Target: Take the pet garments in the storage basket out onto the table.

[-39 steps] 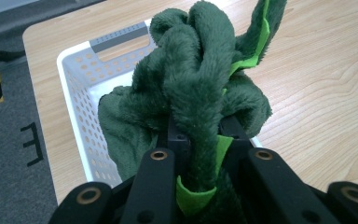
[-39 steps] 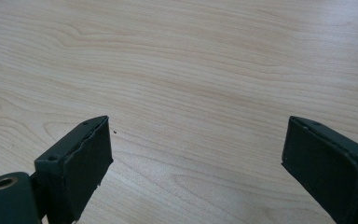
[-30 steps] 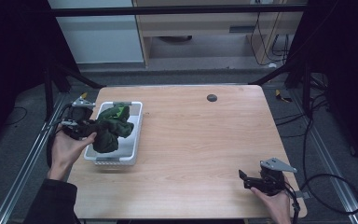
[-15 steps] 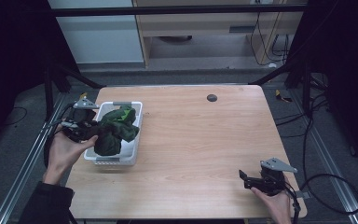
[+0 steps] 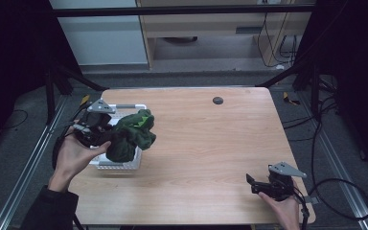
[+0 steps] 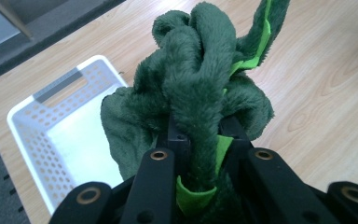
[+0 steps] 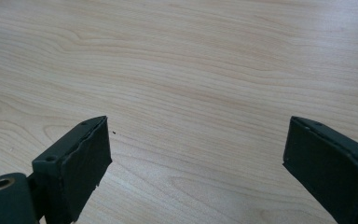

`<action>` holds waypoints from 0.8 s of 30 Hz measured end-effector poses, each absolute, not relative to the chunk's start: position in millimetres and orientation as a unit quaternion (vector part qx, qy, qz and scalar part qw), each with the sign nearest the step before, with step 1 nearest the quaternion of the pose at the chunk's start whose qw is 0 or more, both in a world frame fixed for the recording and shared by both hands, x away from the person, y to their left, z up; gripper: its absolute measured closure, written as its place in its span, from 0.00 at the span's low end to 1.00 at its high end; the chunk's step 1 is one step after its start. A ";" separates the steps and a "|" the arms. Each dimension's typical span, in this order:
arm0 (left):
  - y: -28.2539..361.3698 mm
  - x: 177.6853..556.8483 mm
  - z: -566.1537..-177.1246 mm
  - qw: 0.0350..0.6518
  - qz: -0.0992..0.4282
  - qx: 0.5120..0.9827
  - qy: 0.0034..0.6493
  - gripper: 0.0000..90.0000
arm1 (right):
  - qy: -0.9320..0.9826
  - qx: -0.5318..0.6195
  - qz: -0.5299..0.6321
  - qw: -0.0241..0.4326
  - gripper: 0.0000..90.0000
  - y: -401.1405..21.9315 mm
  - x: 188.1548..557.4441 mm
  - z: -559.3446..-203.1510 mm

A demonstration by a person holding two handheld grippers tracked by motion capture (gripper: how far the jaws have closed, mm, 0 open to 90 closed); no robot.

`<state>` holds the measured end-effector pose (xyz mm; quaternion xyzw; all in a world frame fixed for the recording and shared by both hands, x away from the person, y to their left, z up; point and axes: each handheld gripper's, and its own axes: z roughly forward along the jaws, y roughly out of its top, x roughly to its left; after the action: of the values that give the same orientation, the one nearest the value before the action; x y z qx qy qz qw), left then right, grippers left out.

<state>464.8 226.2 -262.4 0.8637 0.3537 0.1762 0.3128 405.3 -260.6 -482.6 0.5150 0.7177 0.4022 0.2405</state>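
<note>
— So, the green plush cloth (image 5: 132, 135) is coming up out of the white basket (image 5: 120, 165), isn't it? A second ago it was lying bunched inside; now it is hanging above the basket's right rim, leaning out over the wooden table (image 5: 211, 143).

— Yes, and the left gripper (image 5: 109, 136) is carrying it. In the left gripper view a thick fold of the cloth (image 6: 200, 93) is running between the jaws, which are clamping tight on it, and the basket (image 6: 51, 130) below is looking bare inside.

— Meaning the lift is succeeding?

— I am judging so: the whole bundle is travelling as one, nothing is trailing in the basket, so the next concern is where to set it down.

— And the other hand?

— The right gripper (image 5: 250, 183) is resting at the table's near right corner, well apart from the cloth, unmoved since a second ago. Its jaws are standing wide with nothing between them, just bare wood (image 7: 191, 84) ahead.
</note>
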 end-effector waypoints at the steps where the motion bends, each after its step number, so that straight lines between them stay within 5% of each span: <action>1: 222.8 464.1 -261.0 0.313 0.177 0.864 0.352 0.87 | 0.718 0.515 0.402 0.241 0.08 -260.6 405.2 -482.6; 24: 157.0 461.6 -257.2 0.296 0.158 0.900 0.276 0.87 | 0.719 0.509 0.402 0.249 0.08 -261.7 405.3 -482.1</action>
<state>461.6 157.0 -257.2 0.9005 0.2765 0.1583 0.2960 405.3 -261.7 -482.1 0.5093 0.7191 0.4019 0.2489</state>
